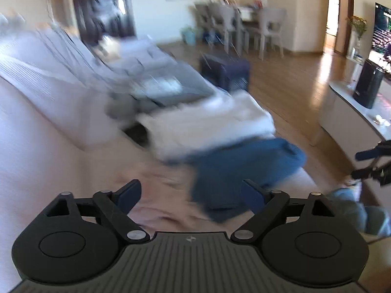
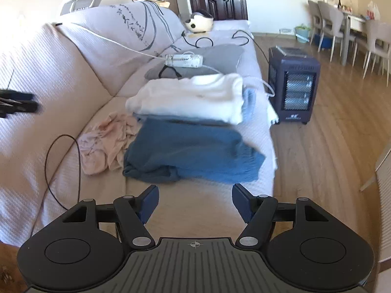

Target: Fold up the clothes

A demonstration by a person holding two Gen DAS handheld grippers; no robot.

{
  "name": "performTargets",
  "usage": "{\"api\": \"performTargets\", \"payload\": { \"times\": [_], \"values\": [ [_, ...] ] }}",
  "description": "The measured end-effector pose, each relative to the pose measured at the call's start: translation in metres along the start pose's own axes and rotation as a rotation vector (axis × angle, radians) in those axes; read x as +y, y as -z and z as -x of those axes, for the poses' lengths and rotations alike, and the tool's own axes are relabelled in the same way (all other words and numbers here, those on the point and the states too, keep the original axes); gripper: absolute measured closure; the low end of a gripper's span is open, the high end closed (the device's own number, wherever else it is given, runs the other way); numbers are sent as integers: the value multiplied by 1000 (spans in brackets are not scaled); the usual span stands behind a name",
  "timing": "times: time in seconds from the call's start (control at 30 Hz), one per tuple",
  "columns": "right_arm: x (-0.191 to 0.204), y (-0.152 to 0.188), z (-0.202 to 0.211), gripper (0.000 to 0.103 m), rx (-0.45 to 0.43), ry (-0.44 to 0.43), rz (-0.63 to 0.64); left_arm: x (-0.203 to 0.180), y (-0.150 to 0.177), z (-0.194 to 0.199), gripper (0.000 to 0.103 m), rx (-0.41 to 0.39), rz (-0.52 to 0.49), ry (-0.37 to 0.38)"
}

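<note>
Both claws, left claw (image 1: 191,196) and right claw (image 2: 195,201), gape, seemingly empty, near blue garment (image 2: 193,151).

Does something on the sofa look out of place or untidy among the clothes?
Yes. A pink garment lies crumpled beside the blue garment, not folded like the white garment on the stack behind. Also a power strip with cables sits on a grey cushion, odd among laundry. Both grippers, left and right, are open.
</note>
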State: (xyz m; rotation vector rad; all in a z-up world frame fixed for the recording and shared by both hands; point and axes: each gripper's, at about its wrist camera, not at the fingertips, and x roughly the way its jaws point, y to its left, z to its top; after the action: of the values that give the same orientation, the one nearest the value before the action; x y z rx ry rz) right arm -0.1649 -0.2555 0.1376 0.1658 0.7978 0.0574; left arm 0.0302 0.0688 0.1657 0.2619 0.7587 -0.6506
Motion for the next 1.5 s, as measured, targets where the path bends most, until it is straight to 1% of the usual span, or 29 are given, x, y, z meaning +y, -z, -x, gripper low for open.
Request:
{"api": "performTargets", "payload": {
  "times": [0.07, 0.13, 0.23, 0.3, 0.4, 0.5, 0.6, 0.63, 0.67, 0.73, 0.83, 0.87, 0.97, 1.0, 1.03, 1.07, 1.1, 1.13, 1.17, 1.3, 1.33, 1.37, 1.4, 1.5],
  "values": [
    [2, 1, -10, 35, 7, -4, -6, 5, 1, -45, 53, 45, 64, 50],
    [5, 3, -19, 36, 9, -3, 3, 11, 2, -90, 67, 91, 128, 99],
    [2, 4, -34, 36, 37, -2, 1, 16, 9, -141, 67, 145, 173, 116],
    [1, 4, -44, 36, 56, -1, 0, 14, 16, -165, 67, 182, 185, 108],
    [-2, 6, -59, 36, 84, 0, -2, 14, 25, -189, 66, 224, 222, 96],
    [-4, 7, -74, 36, 111, 1, -4, 10, 29, -200, 67, 236, 219, 110],
    [-7, 8, -89, 36, 139, 2, -6, 7, 33, -207, 73, 238, 216, 117],
    [-8, 8, -93, 36, 148, 2, -8, 6, 34, -207, 79, 235, 219, 118],
    [-10, 9, -94, 36, 148, 1, -16, 5, 35, -206, 87, 233, 221, 118],
    [-14, 11, -95, 36, 150, 0, -33, 6, 35, -206, 93, 237, 233, 124],
    [-18, 13, -96, 36, 150, 3, -55, 6, 31, -192, 95, 231, 251, 131],
    [-19, 13, -95, 36, 149, 3, -59, 5, 29, -181, 95, 214, 247, 142],
    [-20, 14, -92, 36, 141, 5, -69, 7, 25, -146, 95, 189, 305, 186],
    [-21, 14, -91, 36, 138, 6, -70, 8, 24, -134, 95, 171, 329, 219],
    [-20, 14, -89, 36, 135, 9, -64, 7, 23, -126, 95, 157, 331, 228],
    [-20, 14, -88, 36, 133, 12, -59, 7, 23, -119, 95, 143, 330, 233],
    [-20, 13, -88, 36, 131, 11, -57, 4, 22, -117, 95, 139, 311, 213],
    [-19, 13, -89, 36, 131, 8, -56, 0, 22, -120, 95, 143, 279, 190],
    [-19, 12, -90, 36, 130, 4, -55, -3, 23, -128, 95, 165, 253, 160],
    [-12, 11, -92, 36, 122, -1, -42, -5, 35, -165, 93, 264, 197, 86],
    [-11, 11, -91, 36, 118, -3, -44, -3, 38, -170, 91, 275, 202, 85],
    [-10, 12, -90, 36, 114, -5, -46, -1, 39, -174, 87, 277, 211, 95],
    [-9, 13, -88, 36, 113, -5, -46, 0, 39, -175, 86, 272, 214, 99],
    [-12, 16, -86, 36, 117, 4, -53, 0, 36, -174, 86, 252, 223, 112]
  ]
}}
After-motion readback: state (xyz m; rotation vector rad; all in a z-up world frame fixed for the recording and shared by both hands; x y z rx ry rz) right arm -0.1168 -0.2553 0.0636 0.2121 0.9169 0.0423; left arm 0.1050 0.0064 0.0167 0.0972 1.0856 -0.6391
